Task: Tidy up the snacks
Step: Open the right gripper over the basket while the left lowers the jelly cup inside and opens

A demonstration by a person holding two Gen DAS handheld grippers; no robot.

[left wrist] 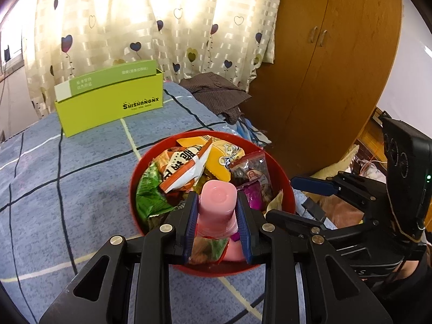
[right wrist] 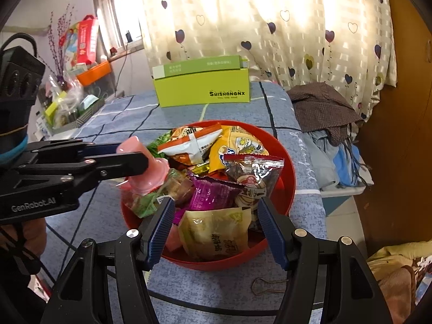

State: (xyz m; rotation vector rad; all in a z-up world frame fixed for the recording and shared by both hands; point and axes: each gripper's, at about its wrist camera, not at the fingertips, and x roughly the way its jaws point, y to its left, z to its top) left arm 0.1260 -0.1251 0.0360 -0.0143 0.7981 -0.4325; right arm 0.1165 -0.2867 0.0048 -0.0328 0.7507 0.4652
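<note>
Left wrist view: the left gripper (left wrist: 217,210) is pinched onto a pink jelly cup (left wrist: 218,208), its two blue pads pressed against the cup's opposite sides, the cup's flat base facing away from the camera. The held cup hangs over the near part of the red bowl (left wrist: 280,172), which sits on a blue checked bedspread (left wrist: 67,183) and is heaped with snack packets, among them an orange-and-white packet (left wrist: 186,167), a green packet (left wrist: 148,197) and a clear packet with a red top edge (left wrist: 251,170). Behind the red bowl, farther along the bedspread, stands an open lime-green box (left wrist: 108,108). To the right of the bowl the right gripper (left wrist: 313,186) shows from the side. Right wrist view: the right gripper (right wrist: 216,226) is spread wide, its fingers standing either side of a pale yellow packet (right wrist: 216,232) at the bowl's near edge, apart from it; whether they touch the red bowl (right wrist: 289,189) cannot be told. At the bowl's left rim the left gripper (right wrist: 140,159) clamps the pink jelly cup (right wrist: 147,172), tilted, above the snacks. The lime-green box (right wrist: 202,86) stands behind the bowl, and a wire clip (right wrist: 267,286) lies on the bedspread just in front of it.
</note>
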